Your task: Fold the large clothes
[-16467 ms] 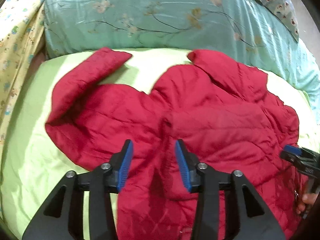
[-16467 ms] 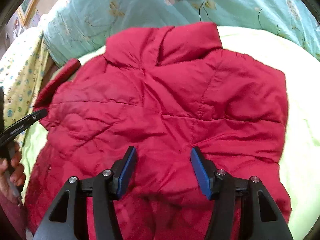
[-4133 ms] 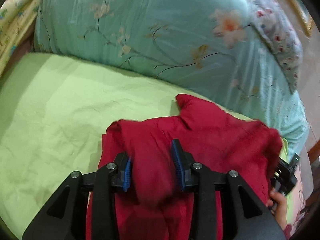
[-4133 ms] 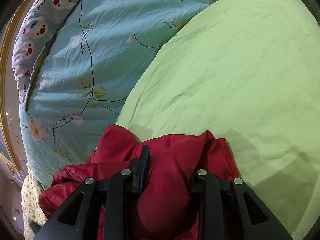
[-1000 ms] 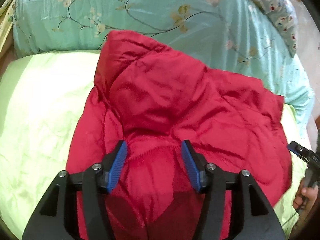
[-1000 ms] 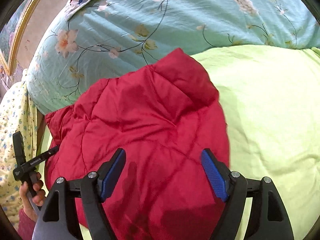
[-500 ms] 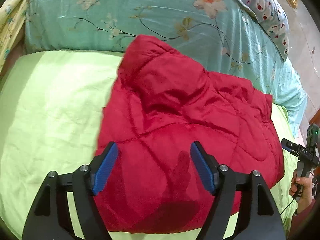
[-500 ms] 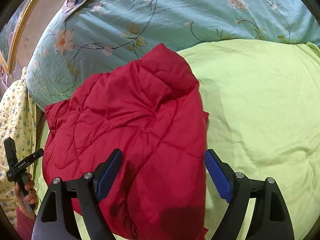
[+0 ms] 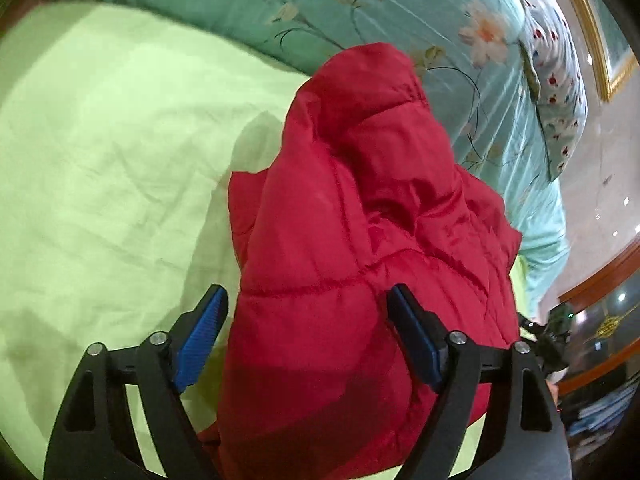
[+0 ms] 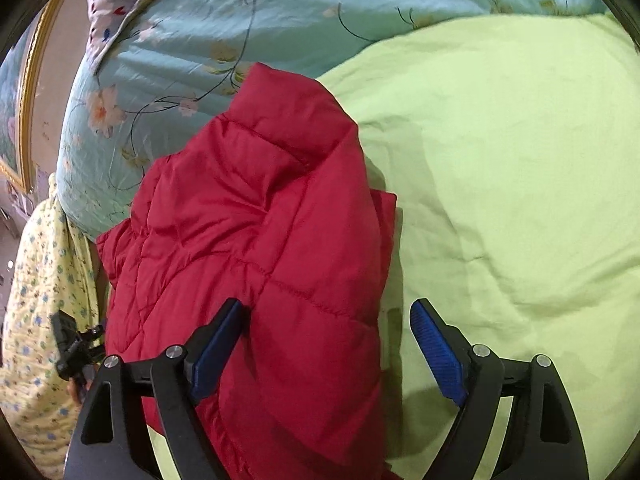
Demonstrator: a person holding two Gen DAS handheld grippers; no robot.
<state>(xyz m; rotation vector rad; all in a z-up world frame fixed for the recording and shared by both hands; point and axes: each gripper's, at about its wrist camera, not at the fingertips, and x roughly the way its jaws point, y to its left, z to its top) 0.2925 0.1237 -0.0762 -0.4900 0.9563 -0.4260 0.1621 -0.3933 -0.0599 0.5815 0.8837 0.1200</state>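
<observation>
**Fingers wide over a folded red jacket**

Fingers of the left gripper (image 9: 308, 336) stand wide and are opening further, the red jacket (image 9: 352, 248) bulging up between the blue pads (image 9: 200, 336) without either pad pressing it. The right gripper (image 10: 326, 344) is spread wide too: its left finger (image 10: 216, 352) lies against the jacket's (image 10: 256, 248) quilted top, while the right one hangs over bare green sheet (image 10: 512, 184) at 3 o'clock of the bundle. The jacket lies folded into a thick bundle on the bed, collar end towards 12 o'clock, touching the teal floral quilt (image 10: 192, 40). In the right wrist view the green sheet spreads from 12 to 5 o'clock, and a yellow flowered cloth (image 10: 36, 280) hangs at 8 o'clock. In the left wrist view a spotted pillow (image 9: 560, 80) sits at 2 o'clock.
</observation>
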